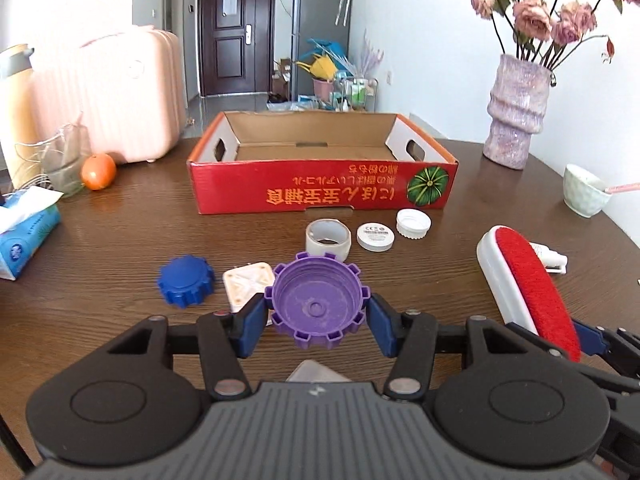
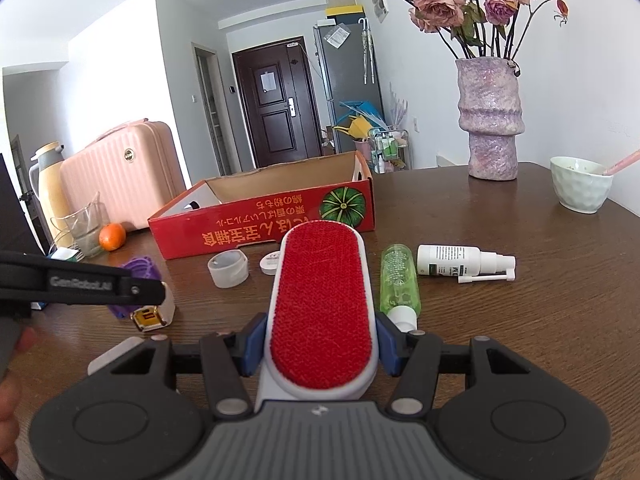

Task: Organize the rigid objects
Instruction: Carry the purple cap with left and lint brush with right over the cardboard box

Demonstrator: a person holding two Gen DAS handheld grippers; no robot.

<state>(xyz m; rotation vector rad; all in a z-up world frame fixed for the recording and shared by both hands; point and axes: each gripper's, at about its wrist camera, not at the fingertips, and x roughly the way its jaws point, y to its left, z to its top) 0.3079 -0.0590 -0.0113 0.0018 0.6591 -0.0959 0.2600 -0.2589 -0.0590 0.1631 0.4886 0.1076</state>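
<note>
Left wrist view, lower centre: the left gripper (image 1: 318, 314) has its blue pads clamped on a purple notched cap (image 1: 316, 300), held open side up above the brown table (image 1: 120, 240). Right wrist view, centre: the right gripper (image 2: 320, 344) is clamped on a lint brush (image 2: 322, 304) with a red pile face and white body. Upper centre of both views: an open red cardboard box (image 1: 320, 194) bearing inverted yellow Japanese lettering, not legible, and a green pumpkin picture. At left in the right wrist view, the other gripper's arm reads "GenRobot.AI". A white disc (image 1: 375, 235) before the box carries a "CE" mark.
</note>
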